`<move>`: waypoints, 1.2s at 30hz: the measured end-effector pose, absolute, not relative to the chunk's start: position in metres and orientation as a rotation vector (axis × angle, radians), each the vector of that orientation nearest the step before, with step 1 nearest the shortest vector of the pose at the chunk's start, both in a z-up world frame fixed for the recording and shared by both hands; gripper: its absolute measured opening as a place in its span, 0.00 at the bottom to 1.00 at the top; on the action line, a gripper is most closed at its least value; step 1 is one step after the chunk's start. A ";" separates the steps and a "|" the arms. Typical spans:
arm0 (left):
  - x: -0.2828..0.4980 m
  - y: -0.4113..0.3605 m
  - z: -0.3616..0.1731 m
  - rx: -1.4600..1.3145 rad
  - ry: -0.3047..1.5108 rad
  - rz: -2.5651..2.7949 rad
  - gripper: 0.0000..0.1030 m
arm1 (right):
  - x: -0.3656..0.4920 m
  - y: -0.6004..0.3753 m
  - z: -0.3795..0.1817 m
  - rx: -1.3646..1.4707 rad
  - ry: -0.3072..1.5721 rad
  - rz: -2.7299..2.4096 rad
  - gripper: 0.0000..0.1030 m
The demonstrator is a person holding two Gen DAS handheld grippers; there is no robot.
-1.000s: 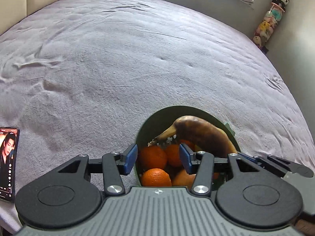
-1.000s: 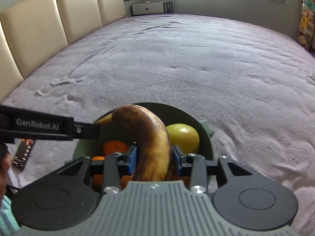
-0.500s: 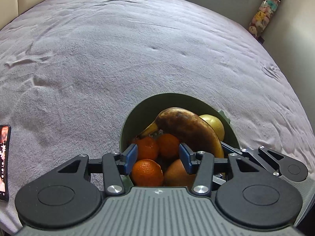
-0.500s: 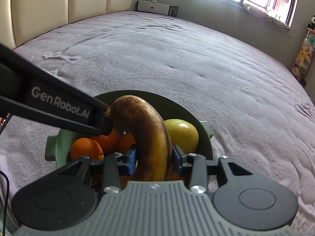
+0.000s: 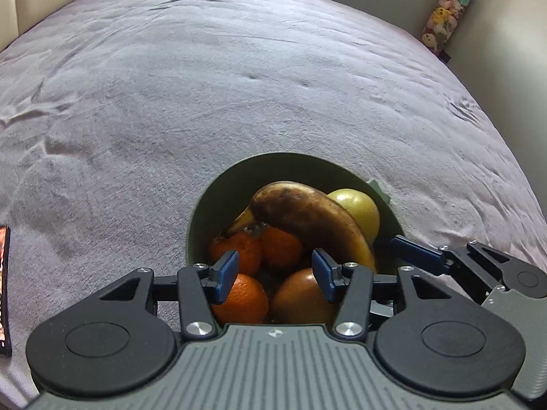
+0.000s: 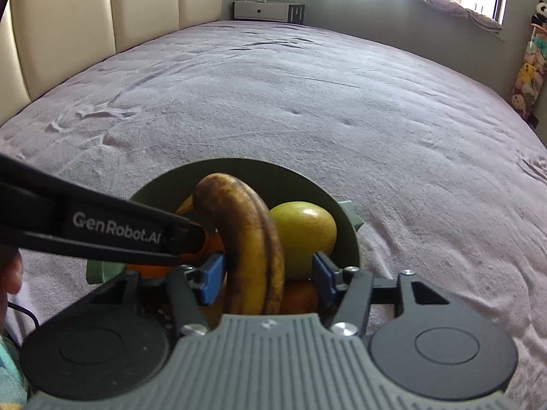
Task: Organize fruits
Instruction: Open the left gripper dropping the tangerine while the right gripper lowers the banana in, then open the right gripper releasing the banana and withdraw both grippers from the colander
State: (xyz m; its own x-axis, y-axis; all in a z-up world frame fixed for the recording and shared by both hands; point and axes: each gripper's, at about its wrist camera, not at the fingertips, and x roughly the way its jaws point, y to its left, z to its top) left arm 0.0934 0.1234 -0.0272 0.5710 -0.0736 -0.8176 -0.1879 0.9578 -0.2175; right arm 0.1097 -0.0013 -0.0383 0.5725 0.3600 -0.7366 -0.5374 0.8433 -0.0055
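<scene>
A green bowl (image 5: 218,205) on the bed holds several oranges (image 5: 244,297), a yellow-green pear (image 5: 362,212) and a brown-spotted banana (image 5: 307,215). My left gripper (image 5: 275,275) is open and empty above the oranges at the bowl's near side. In the right wrist view the banana (image 6: 249,239) lies on the fruit in the bowl (image 6: 301,184), beside the pear (image 6: 304,235). My right gripper (image 6: 266,282) is open with its blue pads apart on either side of the banana; the left pad stands close to it.
The bowl sits on a wide grey-purple bedspread (image 5: 239,85). A phone (image 5: 3,280) lies at the bed's left edge. A padded headboard (image 6: 68,27) is on the left, and a column of plush toys (image 5: 448,10) stands by the far right wall.
My right gripper has opened and let go of the banana, which now rests in the bowl. The left gripper has moved closer over the bowl and stays open.
</scene>
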 end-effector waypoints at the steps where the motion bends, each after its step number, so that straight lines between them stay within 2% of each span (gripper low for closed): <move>1: 0.093 0.122 -0.025 -0.290 0.956 0.065 0.57 | 0.111 -0.003 -0.036 -0.236 0.797 0.525 0.59; 5: 0.089 0.115 -0.013 -0.262 0.902 0.056 0.61 | 0.108 -0.015 -0.022 -0.224 0.762 0.484 0.70; 13: 0.073 0.093 0.013 -0.184 0.773 0.041 0.68 | 0.109 -0.044 0.001 -0.174 0.737 0.348 0.85; 18: 0.063 0.083 0.027 -0.139 0.708 0.042 0.73 | 0.101 -0.060 0.014 -0.155 0.710 0.316 0.88; 23: 0.052 0.074 0.042 -0.098 0.631 0.046 0.86 | 0.087 -0.075 0.028 -0.140 0.672 0.295 0.92; 36: 0.025 0.047 0.056 0.099 0.568 0.037 0.88 | 0.045 -0.104 0.052 -0.070 0.610 0.305 0.96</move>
State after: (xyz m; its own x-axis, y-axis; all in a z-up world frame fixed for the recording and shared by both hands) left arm 0.0245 0.0470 0.0555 0.8422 0.0629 -0.5355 -0.0079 0.9945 0.1042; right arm 0.0449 -0.1045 0.0522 0.7764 0.2608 -0.5737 -0.3018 0.9531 0.0248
